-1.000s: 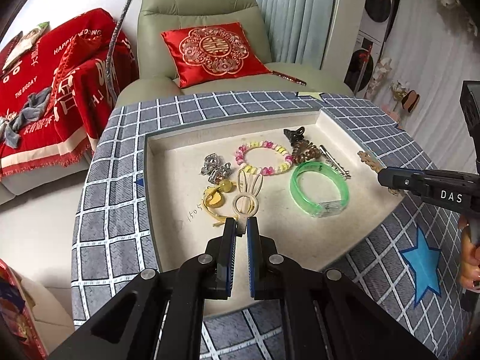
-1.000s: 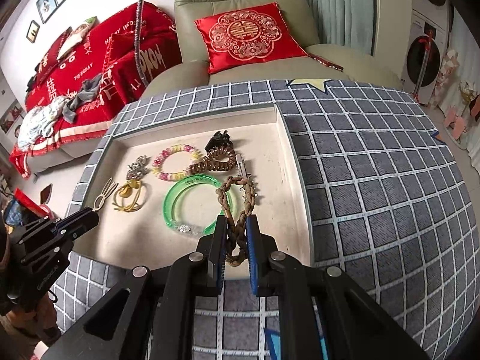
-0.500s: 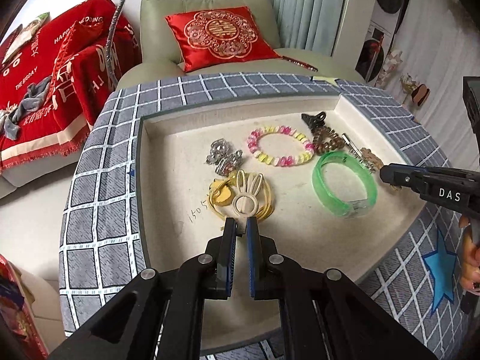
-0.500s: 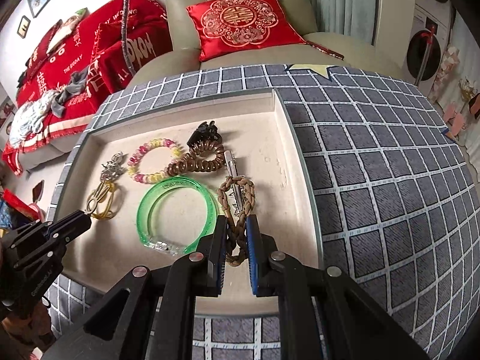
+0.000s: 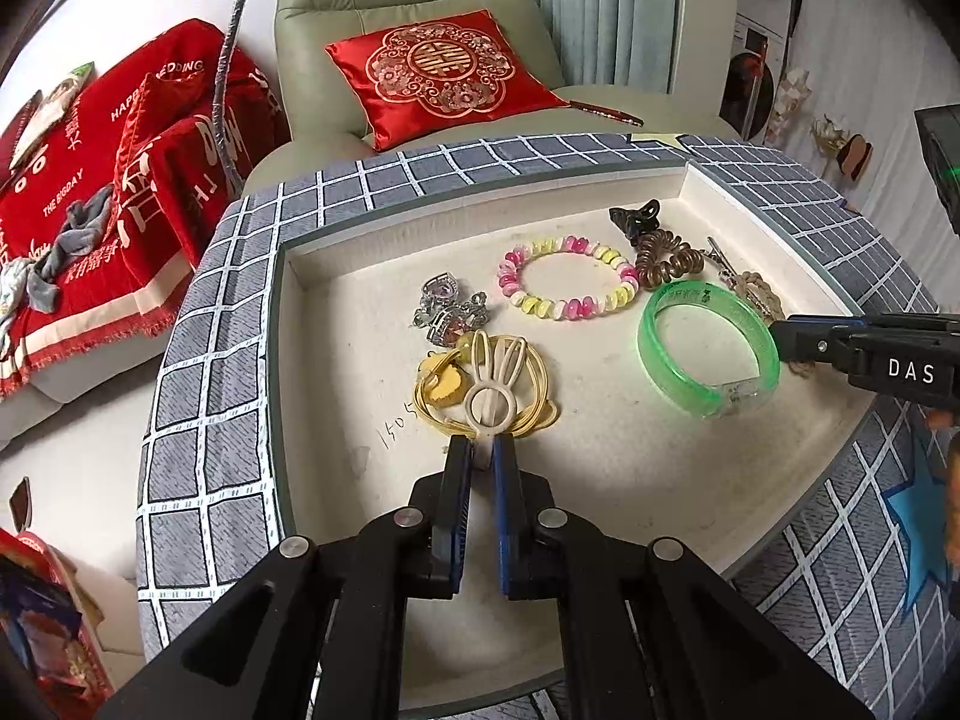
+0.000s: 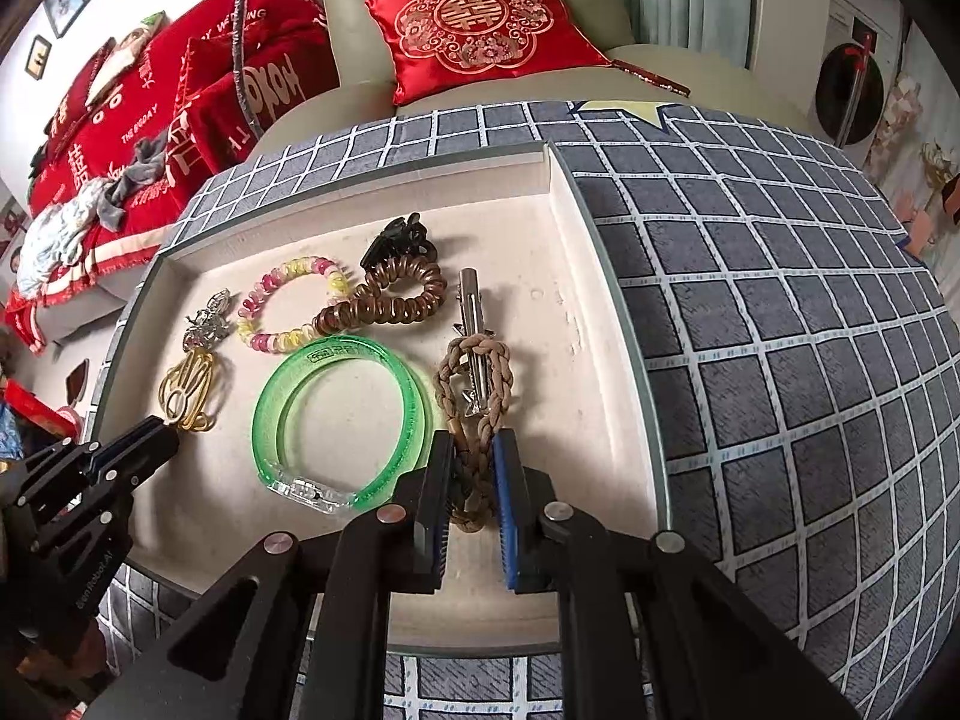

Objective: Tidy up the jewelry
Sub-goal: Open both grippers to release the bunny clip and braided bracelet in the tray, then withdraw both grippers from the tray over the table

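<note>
Two hand-held claws work over a shallow cream tray (image 6: pixel 606 324) set on a grid-patterned counter (image 6: pixel 780 312). The left claw (image 5: pixel 482 450) is pressed together on the base of a white bunny-ear clip (image 5: pixel 495 381), which lies on the tray floor over a yellow cord (image 5: pixel 540 384) — beside a silver charm cluster (image 5: pixel 447 309). The right claw (image 6: pixel 472 459) has just been easing apart, a braided brown bracelet (image 6: pixel 474 384) lying between its fingers, looped around a silver hair clip (image 6: pixel 471 312). Just beside it sit a green bangle (image 6: pixel 336 414), a brown coil hair tie (image 6: pixel 390 300), a pink-and-yellow bead bracelet (image 6: pixel 288 306) and a black claw clip (image 6: pixel 399 237).
</note>
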{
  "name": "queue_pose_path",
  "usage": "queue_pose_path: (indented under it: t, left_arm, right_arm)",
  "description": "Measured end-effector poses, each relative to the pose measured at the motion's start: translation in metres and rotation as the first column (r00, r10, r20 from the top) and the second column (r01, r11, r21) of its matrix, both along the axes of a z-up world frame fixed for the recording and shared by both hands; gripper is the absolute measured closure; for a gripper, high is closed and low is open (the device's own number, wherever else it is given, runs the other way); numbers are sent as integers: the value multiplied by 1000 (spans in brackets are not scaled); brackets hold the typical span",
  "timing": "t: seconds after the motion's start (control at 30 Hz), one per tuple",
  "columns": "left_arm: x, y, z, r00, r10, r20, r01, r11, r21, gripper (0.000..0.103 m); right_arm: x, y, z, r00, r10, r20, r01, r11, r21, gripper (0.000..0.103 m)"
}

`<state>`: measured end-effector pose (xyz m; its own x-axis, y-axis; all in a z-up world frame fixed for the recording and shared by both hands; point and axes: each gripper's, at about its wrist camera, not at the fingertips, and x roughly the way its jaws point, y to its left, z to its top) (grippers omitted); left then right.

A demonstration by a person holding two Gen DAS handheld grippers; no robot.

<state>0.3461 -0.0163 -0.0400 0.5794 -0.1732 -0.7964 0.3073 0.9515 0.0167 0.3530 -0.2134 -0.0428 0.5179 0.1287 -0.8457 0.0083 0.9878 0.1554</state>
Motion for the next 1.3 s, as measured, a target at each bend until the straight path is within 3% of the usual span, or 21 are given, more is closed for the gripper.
queue_pose_path:
  t: [0.07,0.17,0.2,0.63,1.3]
  left_arm:
    - [0,0,0,1000,0,-2,0,1000,0,81]
    - [-2,0,1,1000,7,5,-7,1000,10,81]
    - [-3,0,2,1000,7,8,-7,1000,11,81]
    - [-6,-5,13,999,7,48,-8,1000,21,81]
    - [-9,6,30,995,68,75,-67,998,-14,81]
  right_arm:
    - [-1,1,2,1000,5,3,-5,1000,10,72]
    - [-3,1,6,1000,4,19,-5,999,33,49]
    - [-5,0,9,1000,2,31,-3,999,54,48]
    - [-29,-4,41,994,-22,108,10,994,108,47]
    - [-40,-5,43,995,-28,99,16,993,115,47]
